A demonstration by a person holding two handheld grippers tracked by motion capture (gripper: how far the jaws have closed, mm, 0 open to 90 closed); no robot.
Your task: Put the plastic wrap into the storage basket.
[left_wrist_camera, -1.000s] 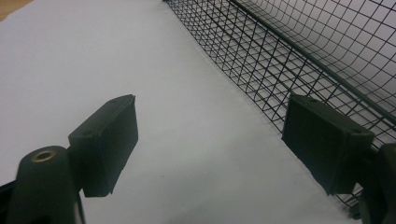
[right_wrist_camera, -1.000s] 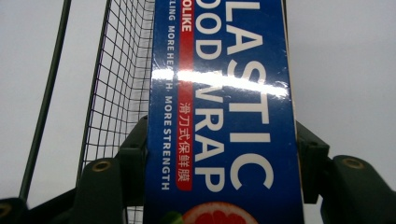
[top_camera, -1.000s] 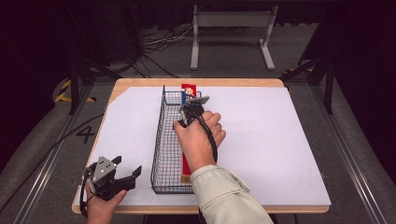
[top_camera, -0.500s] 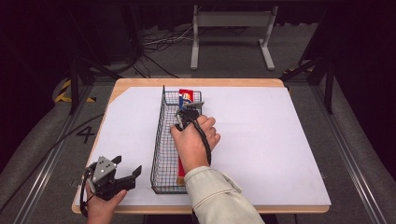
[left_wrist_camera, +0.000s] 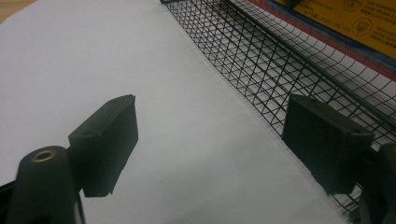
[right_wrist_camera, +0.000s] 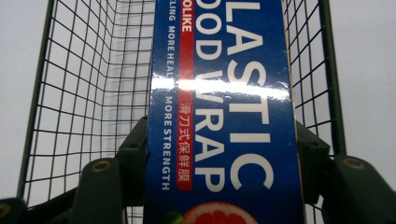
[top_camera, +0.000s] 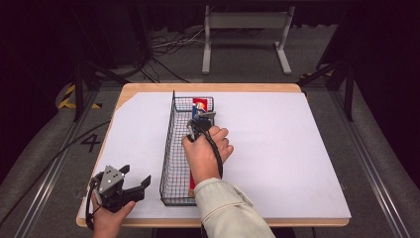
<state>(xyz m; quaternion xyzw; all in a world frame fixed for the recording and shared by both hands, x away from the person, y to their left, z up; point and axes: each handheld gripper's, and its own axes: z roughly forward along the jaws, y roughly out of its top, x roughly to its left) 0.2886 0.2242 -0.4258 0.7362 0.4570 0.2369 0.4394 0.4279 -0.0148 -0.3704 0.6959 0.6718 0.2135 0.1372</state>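
- Your right gripper (top_camera: pixel 200 120) is inside the wire basket (top_camera: pixel 171 148), toward its far half, with your right hand (top_camera: pixel 205 151) over the basket's middle.
- Its jaws are clamped on a long blue box (right_wrist_camera: pixel 224 116) of plastic wrap; in the right gripper view each jaw presses against one long side of the box.
- The box lies lengthwise in the basket, along its right wall. In the high view its far end (top_camera: pixel 200 105) shows just beyond the gripper, near the basket's far wall, and a strip of its near part shows beside your wrist.
- The right gripper view shows the box's top face with white lettering, a red band and a fruit picture at the near edge, with basket mesh on both sides of it.
- The basket stands on the white sheet (top_camera: pixel 287 148) that covers the table (top_camera: pixel 233 87), left of the middle, its long side running away from you.
- Your left gripper (top_camera: pixel 130 186) sits low at the near left corner of the sheet, just beside the basket's near left wall but not touching it.
- Its jaws stand wide apart with nothing between them; in the left gripper view (left_wrist_camera: pixel 210 144) bare sheet shows between the pads, and the mesh runs close by the right pad.
- Through that mesh you see a yellow and red side of the box (left_wrist_camera: pixel 336 23).
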